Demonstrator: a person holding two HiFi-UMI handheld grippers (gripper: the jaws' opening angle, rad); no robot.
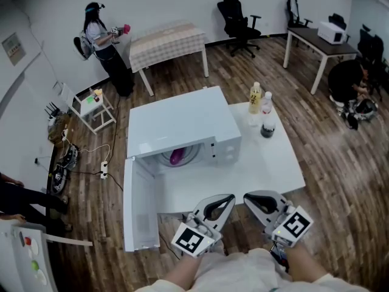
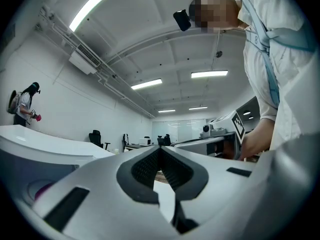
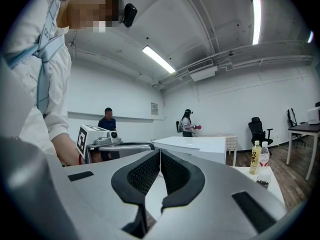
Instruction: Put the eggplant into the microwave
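The purple eggplant (image 1: 176, 157) lies inside the open white microwave (image 1: 182, 123), mid-picture, on the white table (image 1: 273, 163). Below it, your left hand-held gripper (image 1: 229, 198) is shut tight and empty. Just right, your right hand-held gripper (image 1: 249, 198) is shut and empty too.

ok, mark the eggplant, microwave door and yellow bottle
eggplant (image 1: 176, 157), head view, middle of its purple body.
microwave door (image 1: 141, 205), head view, inner face, swung open.
yellow bottle (image 1: 254, 100), head view, mid-body below the cap.

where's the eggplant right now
In the head view, the eggplant lies inside the open microwave, on its round tray, at the left part of the white table; the bottles stand off to its right.
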